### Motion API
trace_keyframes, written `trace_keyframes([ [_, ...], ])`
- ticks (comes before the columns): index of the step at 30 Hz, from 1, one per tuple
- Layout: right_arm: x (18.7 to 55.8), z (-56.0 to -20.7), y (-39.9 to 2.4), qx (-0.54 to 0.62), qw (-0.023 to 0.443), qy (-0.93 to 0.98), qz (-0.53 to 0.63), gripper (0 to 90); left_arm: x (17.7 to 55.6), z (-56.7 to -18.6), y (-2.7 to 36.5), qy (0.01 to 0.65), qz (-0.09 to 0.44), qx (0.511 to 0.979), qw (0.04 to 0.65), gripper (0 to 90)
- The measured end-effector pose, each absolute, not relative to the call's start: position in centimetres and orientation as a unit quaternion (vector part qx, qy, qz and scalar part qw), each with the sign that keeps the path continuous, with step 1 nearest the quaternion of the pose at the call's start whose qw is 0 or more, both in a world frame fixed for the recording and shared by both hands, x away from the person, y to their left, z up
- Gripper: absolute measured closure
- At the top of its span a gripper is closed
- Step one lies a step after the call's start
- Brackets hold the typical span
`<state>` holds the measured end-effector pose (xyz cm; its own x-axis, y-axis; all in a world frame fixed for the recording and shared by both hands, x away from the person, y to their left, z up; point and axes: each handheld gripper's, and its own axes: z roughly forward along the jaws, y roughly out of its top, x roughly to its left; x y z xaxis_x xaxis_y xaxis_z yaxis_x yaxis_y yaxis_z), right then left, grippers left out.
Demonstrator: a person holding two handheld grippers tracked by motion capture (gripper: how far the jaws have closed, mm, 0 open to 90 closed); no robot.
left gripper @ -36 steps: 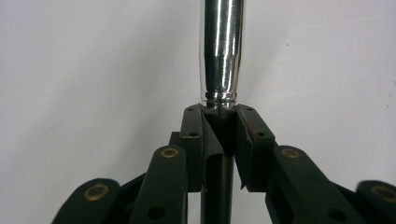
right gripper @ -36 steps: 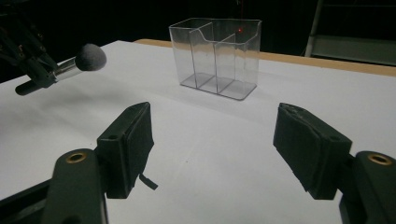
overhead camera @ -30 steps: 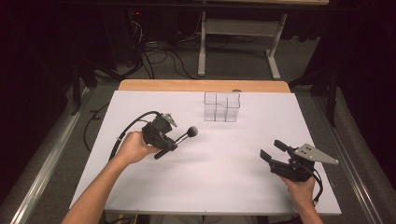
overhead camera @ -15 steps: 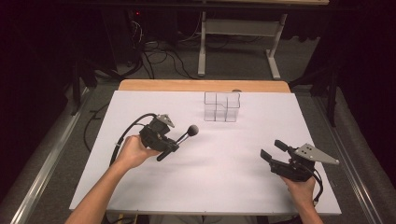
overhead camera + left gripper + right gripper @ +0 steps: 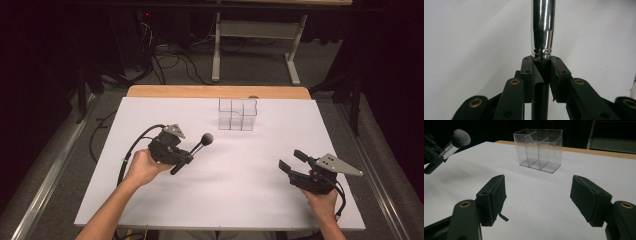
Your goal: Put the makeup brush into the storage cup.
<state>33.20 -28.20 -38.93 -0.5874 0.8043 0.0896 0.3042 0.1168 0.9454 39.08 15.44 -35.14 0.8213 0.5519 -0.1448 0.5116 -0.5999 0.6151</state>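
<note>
My left gripper (image 5: 186,159) has its jaws clenched on a makeup brush (image 5: 200,145), gripping the black handle just below the shiny metal ferrule (image 5: 542,27); in the left gripper view the two pads (image 5: 556,75) press against the handle from either side, and the ferrule runs straight up out of the top of the picture against the white tabletop (image 5: 250,170). From the high view, the brush points away from my left hand (image 5: 142,167) toward the far right, its dark rounded head raised above the tabletop and its handle end sticking out below the jaws on the near side. My right gripper (image 5: 294,161) sits near the right front of the tabletop with its jaws released and spread wide, nothing between them; my right hand (image 5: 320,197) holds it low over the white surface. Looking along those open jaws in the right gripper view, I see a clear plastic organizer (image 5: 539,150) standing upright toward the far edge of the tabletop, divided into several compartments that look empty. The brush head (image 5: 460,138) shows at the upper left of that same view, well apart from the organizer.
</note>
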Motion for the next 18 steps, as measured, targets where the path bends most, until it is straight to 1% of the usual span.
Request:
trace_keyframes([
  [5,33.2,-38.9,-28.3,0.393,0.232,0.709,0.538,30.6,38.7,-35.4,15.6,0.302,0.033,0.886,0.350,74.5],
  [6,33.2,-38.9,-28.3,0.392,0.232,0.709,0.538,30.8,38.2,-35.7,15.2,0.326,0.027,0.869,0.372,74.5],
  [7,33.2,-38.9,-28.3,0.392,0.232,0.709,0.538,30.8,38.2,-35.7,15.2,0.326,0.027,0.869,0.372,74.5],
  [8,33.2,-38.9,-28.2,0.392,0.232,0.709,0.539,31.1,38.3,-35.7,15.5,0.305,0.033,0.881,0.361,74.5],
  [9,33.2,-38.9,-28.2,0.393,0.233,0.707,0.539,31.2,38.2,-35.8,15.4,0.297,0.036,0.880,0.369,74.5],
  [13,33.2,-38.9,-28.2,0.393,0.234,0.706,0.540,31.2,37.8,-36.0,15.3,0.306,0.032,0.876,0.371,74.5],
  [18,33.2,-38.8,-28.0,0.391,0.235,0.704,0.544,30.7,37.4,-36.5,15.1,0.306,0.029,0.869,0.388,74.5],
])
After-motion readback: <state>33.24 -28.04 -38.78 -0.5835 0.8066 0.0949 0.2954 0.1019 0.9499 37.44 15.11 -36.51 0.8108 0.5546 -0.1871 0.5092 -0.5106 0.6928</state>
